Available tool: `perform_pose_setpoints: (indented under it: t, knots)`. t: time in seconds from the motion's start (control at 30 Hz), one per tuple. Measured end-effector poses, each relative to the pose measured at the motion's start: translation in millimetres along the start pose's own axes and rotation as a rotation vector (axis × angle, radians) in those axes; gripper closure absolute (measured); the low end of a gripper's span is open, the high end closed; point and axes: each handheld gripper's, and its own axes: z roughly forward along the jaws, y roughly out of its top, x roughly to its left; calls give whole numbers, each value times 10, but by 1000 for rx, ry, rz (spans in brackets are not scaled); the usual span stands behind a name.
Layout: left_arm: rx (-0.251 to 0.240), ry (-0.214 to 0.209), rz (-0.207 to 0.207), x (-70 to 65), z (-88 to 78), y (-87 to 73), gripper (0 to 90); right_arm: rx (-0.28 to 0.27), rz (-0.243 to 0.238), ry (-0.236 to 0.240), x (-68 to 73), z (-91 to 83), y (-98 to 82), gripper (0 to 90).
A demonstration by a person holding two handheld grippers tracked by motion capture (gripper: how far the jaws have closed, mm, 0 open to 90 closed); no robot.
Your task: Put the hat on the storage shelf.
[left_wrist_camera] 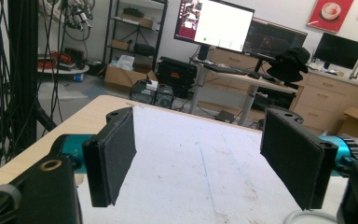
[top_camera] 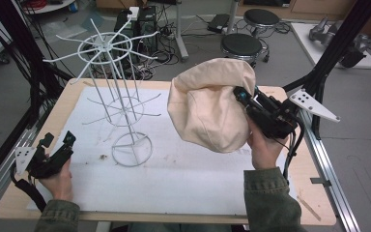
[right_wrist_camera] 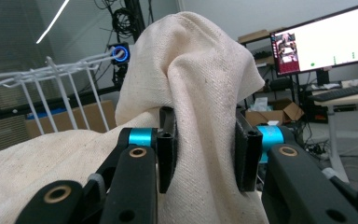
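A cream cloth hat (top_camera: 210, 108) hangs in the air above the right half of the table, and my right gripper (top_camera: 244, 98) is shut on its edge. In the right gripper view the cream fabric (right_wrist_camera: 200, 93) bunches up between the two black pads (right_wrist_camera: 168, 149). A white wire rack (top_camera: 113, 82) with spokes at the top and a ring base stands at the table's left middle. My left gripper (top_camera: 58, 140) rests low at the left edge of the table, open with nothing between its pads (left_wrist_camera: 114, 154).
A white sheet (top_camera: 183, 169) covers the wooden table (top_camera: 77, 89). Black frame posts (top_camera: 333, 43) rise at the right and left edges. Stools (top_camera: 241, 46) and cables stand on the floor beyond the table.
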Motion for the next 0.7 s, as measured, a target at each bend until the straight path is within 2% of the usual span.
perform_pose_setpoints:
  t: [0.3, 0.57, 0.7]
  knots:
    - [-3, 5, -22, 8, -35, -4, 265, -34, 9, 21, 90, 15, 102, 682]
    - [12, 7, -38, 36, -61, -35, 265, -84, 42, 60, 131, 14, 304, 682]
    - [18, 9, -40, 39, -84, -44, 264, -97, 42, 70, 156, 41, 409, 682]
